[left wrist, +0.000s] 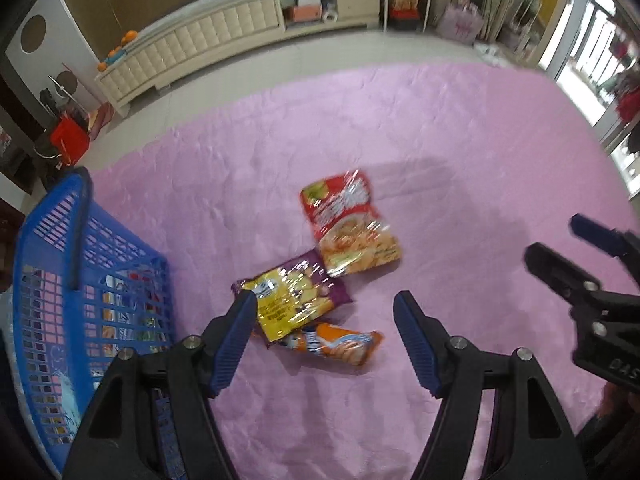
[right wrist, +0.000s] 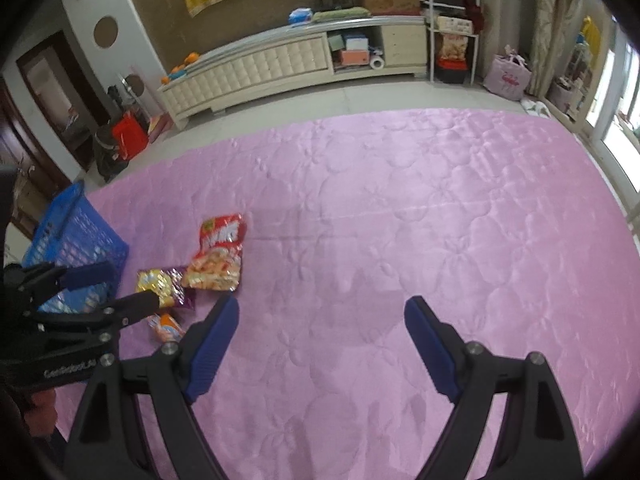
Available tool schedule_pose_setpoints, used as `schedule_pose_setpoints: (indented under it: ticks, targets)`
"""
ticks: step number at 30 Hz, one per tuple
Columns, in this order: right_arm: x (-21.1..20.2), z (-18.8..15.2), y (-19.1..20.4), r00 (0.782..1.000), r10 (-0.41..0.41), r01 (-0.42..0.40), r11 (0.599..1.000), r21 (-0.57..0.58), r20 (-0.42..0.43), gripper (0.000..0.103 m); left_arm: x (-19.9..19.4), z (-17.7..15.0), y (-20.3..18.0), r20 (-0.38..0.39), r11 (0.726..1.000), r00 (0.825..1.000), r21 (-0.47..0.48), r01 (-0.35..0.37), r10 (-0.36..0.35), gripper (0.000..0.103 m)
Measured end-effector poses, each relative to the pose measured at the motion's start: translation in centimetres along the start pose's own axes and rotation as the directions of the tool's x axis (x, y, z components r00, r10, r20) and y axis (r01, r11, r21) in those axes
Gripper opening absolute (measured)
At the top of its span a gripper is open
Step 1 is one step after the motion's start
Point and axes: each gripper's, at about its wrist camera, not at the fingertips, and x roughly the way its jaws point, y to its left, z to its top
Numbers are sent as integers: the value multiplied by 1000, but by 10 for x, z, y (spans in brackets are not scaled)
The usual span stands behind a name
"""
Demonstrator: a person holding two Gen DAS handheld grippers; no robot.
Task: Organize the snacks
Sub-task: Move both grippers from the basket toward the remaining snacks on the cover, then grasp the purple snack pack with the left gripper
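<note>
Three snack packets lie together on a pink quilted bedspread (left wrist: 440,140): a red one (left wrist: 350,220), a yellow and purple one (left wrist: 294,300) and an orange one (left wrist: 340,346) partly under it. My left gripper (left wrist: 326,304) hangs open just above the yellow packet and the orange one, holding nothing. A blue plastic basket (left wrist: 80,280) with several packets inside stands to its left. My right gripper (right wrist: 322,306) is open over bare bedspread, to the right of the snacks (right wrist: 218,256). It also shows at the right edge of the left wrist view (left wrist: 560,240).
A cream cabinet (right wrist: 280,68) runs along the far wall beyond a strip of tiled floor. A red bag (right wrist: 128,136) and a dark bin stand on the floor at left. Shelves, bags and a bright window line the right side. The bedspread (right wrist: 440,220) spreads wide to the right.
</note>
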Motion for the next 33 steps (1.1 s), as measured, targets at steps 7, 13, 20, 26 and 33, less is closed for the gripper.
schedule_pose_setpoints:
  ticks: [7,13,20,26,33]
  targets:
    - [20,-7,-8,1000,22,-22,1000,-9,-11,88,35,4,7,-83,999,996,-18,-37,35,78]
    - [29,-4,1,997,66,-67,998,-17,-32,88,60,11,8,-135,998,989,-17,-59,56,80]
    - [38,-4,6,995,75,-76,997,-27,-59,88,68,21,8,-129,997,989,-33,-70,65,80]
    - [41,-8,0,994,81,-82,997,-3,-78,88,73,26,5,-116,998,992,-37,-50,46,56]
    - [41,-11,4,993,83,-85,996,-16,-87,88,48,18,-8,-56,998,997,16,-61,62,30]
